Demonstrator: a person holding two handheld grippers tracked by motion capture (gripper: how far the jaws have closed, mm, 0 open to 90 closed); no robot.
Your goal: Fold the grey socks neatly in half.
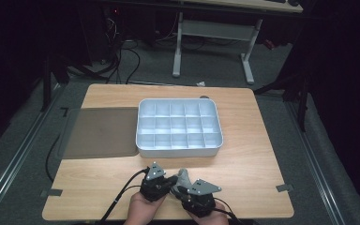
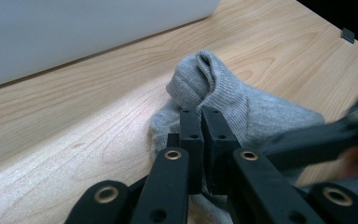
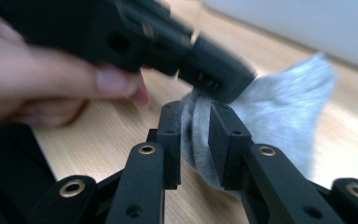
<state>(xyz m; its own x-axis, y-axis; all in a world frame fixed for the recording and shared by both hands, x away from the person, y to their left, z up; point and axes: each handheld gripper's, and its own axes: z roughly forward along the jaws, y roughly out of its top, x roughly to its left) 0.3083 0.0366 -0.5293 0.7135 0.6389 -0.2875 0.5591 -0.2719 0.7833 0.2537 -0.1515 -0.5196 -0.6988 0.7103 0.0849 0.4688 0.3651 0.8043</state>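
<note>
Pinching one grey sock [image 2: 242, 100], both the left hand-held gripper [image 2: 201, 122] and right hand-held gripper [image 3: 196, 126] clamp its fabric.

Grey ribbed-knit cloth sock [image 2: 242, 100], pale smooth wood-grain table [image 1: 243, 164], matt black jaws — white plastic tray [image 1: 178, 150]

text: none legible | labels: none | brands: none | numbers: none

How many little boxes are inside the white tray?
15. The white tray sits mid-table, beside a dark lid. Its compartments form three rows of five: a far row, a middle row and a near row. All look empty; none seem hidden.
</note>
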